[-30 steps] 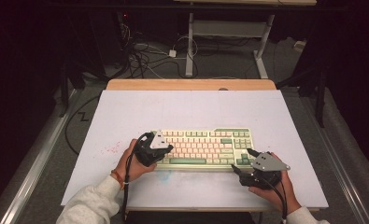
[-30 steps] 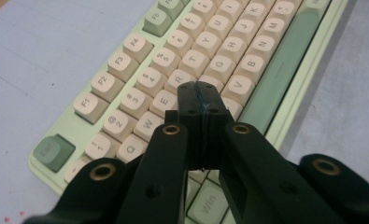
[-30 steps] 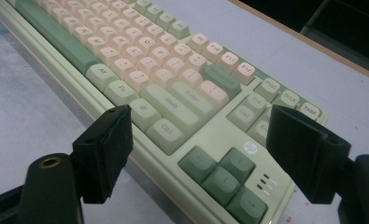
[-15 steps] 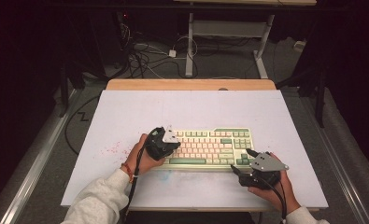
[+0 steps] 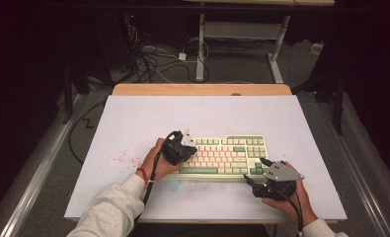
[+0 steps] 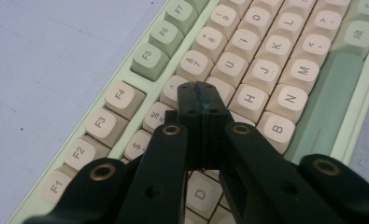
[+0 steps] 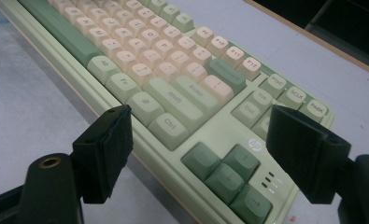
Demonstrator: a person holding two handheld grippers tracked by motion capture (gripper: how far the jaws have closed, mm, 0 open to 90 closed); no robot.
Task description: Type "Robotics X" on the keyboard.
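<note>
Two grippers were at the keyboard (image 5: 222, 157), which lay near the front edge of the white table (image 5: 133, 123), a little right of the middle, its long side running along that edge. You had carried your left gripper (image 5: 185, 143) rightward from the keyboard's left end, where it stood a second before, so that it now sat over the left part of the key field. In the left gripper view its jaws were clenched tight together with nothing between them, and the joined tip (image 6: 198, 93) hung over the keys just beside the H key (image 6: 247, 100) and above the D key (image 6: 200, 192); whether it touched a cap I could not tell.

Your right gripper (image 5: 259, 170) had kept its place at the keyboard's front right corner. Its jaws stood wide apart and released, framing the arrow keys (image 7: 229, 175) and the Ctrl key (image 7: 169, 127) in the right gripper view, gripping nothing.

That shift suggested you were using the closed left tip as a finger to press keys in the letter block, moving along the rows, while the right hand simply waited beside the board.
</note>
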